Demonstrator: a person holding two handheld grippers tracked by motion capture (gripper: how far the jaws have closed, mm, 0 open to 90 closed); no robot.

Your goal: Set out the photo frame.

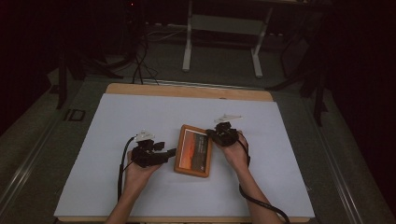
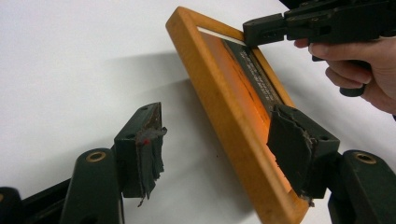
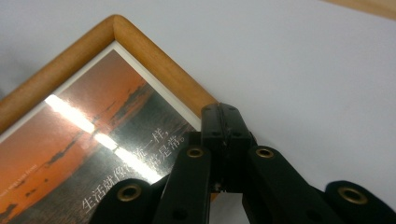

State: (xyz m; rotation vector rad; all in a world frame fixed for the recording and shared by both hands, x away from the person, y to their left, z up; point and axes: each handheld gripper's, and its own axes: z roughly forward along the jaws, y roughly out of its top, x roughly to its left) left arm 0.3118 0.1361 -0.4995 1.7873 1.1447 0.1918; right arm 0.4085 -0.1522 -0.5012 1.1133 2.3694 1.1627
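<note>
Left tool [image 1: 172,151] gapes astride the orange wooden picture frame [image 1: 193,150] mid-desk; right tool [image 1: 208,134] presses, closed (glazed, fragile: grip rails).

Around the picture frame [image 1: 193,150] the white table sheet [image 1: 140,116] lies bare to every edge; both grippers crowd the frame's long sides.

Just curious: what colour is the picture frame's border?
Orange-brown wood on the picture frame, best in the right gripper view.
</note>
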